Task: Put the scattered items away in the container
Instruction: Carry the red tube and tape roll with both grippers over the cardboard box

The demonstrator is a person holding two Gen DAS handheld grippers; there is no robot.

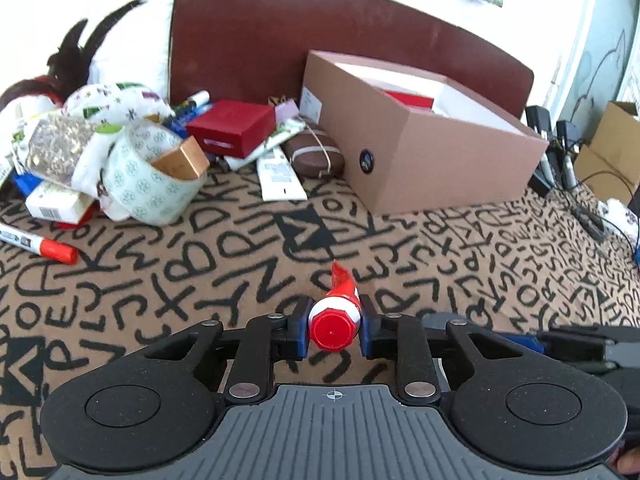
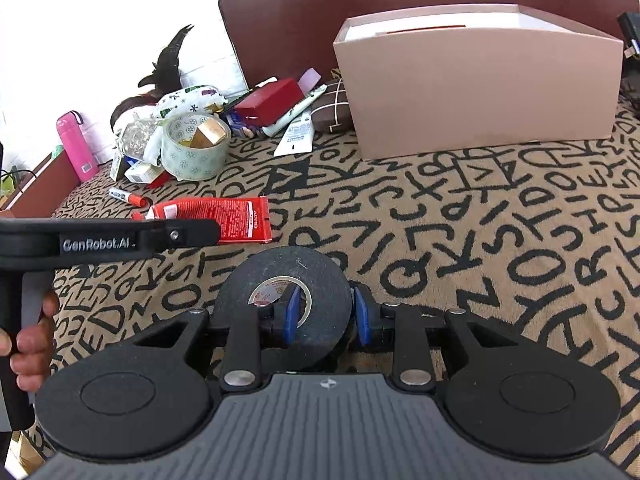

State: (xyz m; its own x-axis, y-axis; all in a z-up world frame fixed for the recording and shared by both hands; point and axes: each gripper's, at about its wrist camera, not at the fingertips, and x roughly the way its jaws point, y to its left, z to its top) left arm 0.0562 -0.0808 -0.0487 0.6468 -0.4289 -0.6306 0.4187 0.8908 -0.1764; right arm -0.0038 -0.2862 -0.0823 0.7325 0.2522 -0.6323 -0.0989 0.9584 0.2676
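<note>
My left gripper (image 1: 334, 316) is shut on a red tube (image 1: 334, 322), whose red cap and white shoulder face the camera. In the right wrist view that tube (image 2: 236, 218) sticks out to the right of the left gripper (image 2: 200, 230), just above the lettered bedspread (image 2: 480, 240). My right gripper (image 2: 326, 312) is shut on a black tape roll (image 2: 276, 276), with one blue pad inside the core and the other on the outer rim. The open tan box (image 1: 420, 152) stands at the back right, a red item inside it; the same box (image 2: 472, 92) shows in the right wrist view.
A pile lies left of the box: a patterned tape roll (image 1: 148, 184), a small red box (image 1: 232, 128), a brown pouch (image 1: 316, 154), a white tube (image 1: 278, 176), a red-capped marker (image 1: 40, 244). A pink bottle (image 2: 76, 146) stands far left. A dark headboard (image 1: 320, 32) rises behind.
</note>
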